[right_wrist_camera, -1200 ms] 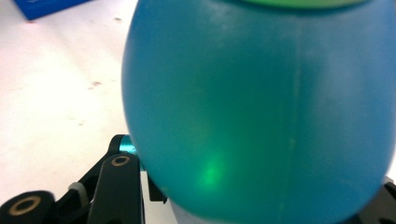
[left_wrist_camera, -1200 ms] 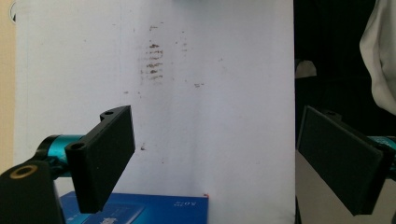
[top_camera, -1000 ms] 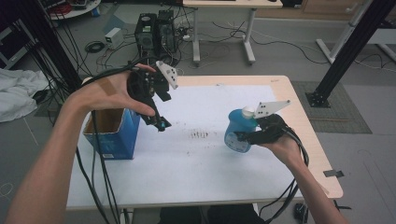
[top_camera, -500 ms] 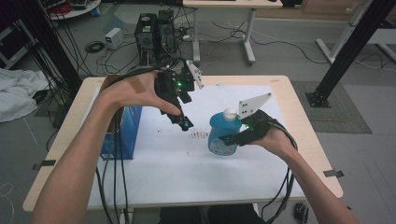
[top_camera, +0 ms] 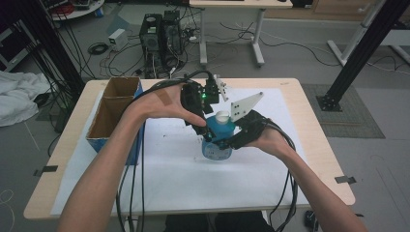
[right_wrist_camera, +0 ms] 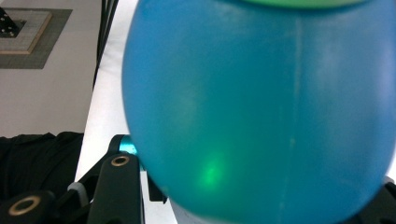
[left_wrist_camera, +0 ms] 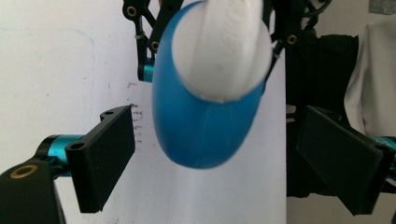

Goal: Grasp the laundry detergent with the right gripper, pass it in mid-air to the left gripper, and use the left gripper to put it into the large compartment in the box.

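Between the open left gripper jaws, a blue bottle, white-capped.

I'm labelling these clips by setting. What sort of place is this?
Most likely a lab or workshop: a computer tower stands on the floor amid loose cables, with black frame struts beside the work table.

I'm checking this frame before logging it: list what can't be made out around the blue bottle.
- Blue bottle: label print, high view, too small.
- Bottle base, left gripper view: hidden behind its own body.
- Right gripper: contact of the jaws, right gripper view, covered by the bottle.
- Cardboard box: floor inside, high view, hidden by its walls.
- Marks on white sheet, left gripper view: too small.
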`<act>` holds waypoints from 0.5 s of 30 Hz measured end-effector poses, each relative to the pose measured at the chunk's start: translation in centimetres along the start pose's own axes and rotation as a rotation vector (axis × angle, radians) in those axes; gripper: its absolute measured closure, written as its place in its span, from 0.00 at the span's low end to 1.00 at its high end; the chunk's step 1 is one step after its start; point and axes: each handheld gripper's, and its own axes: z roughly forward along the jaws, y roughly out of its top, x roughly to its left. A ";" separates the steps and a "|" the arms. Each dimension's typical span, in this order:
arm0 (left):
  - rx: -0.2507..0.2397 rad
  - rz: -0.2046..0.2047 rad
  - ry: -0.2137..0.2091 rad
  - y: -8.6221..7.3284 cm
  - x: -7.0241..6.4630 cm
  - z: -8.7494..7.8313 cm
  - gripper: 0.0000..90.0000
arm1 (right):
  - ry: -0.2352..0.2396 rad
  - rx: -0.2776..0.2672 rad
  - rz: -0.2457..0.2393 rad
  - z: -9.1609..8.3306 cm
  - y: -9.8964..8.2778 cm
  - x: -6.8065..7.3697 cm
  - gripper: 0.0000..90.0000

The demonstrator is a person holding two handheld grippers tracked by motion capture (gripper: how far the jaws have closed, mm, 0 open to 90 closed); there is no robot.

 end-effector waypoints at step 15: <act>0.013 0.009 -0.004 0.7 0.1 1.7 0.15 | 0.001 0.003 0.007 0.4 0.1 0.0 0.52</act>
